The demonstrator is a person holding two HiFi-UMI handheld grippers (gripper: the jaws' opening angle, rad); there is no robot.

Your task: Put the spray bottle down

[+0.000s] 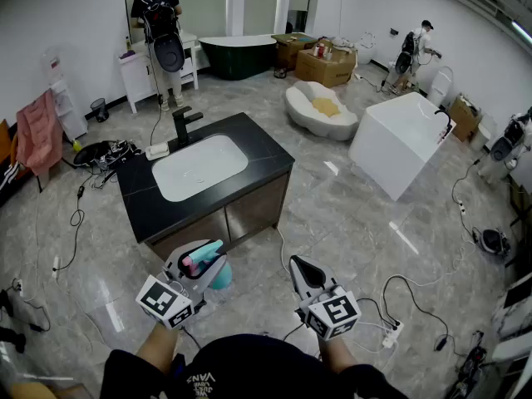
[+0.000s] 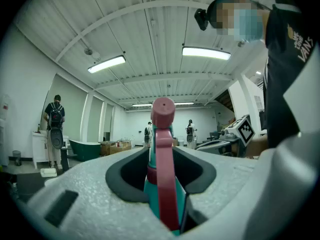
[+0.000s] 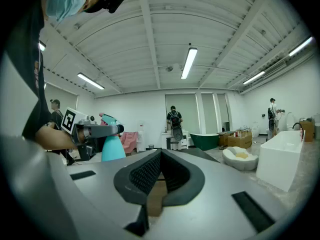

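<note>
- Two grippers were held level, the black vanity [image 1: 266, 152] well ahead of their fingertips
- Left gripper [image 1: 204, 256] fingers were clamped on the spray bottle [image 2: 162, 184], its pink nozzle rising between them, teal body hanging below them
- Right gripper [image 1: 301, 268] fingers were pressed together with nothing between them, apart from the bottle's side

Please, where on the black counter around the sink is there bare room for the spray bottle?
The widest bare patch of the black counter is its right end, between the white basin and the right corner. A narrow strip runs between basin and front edge. The back left is crowded: faucet and a small white object.
</note>
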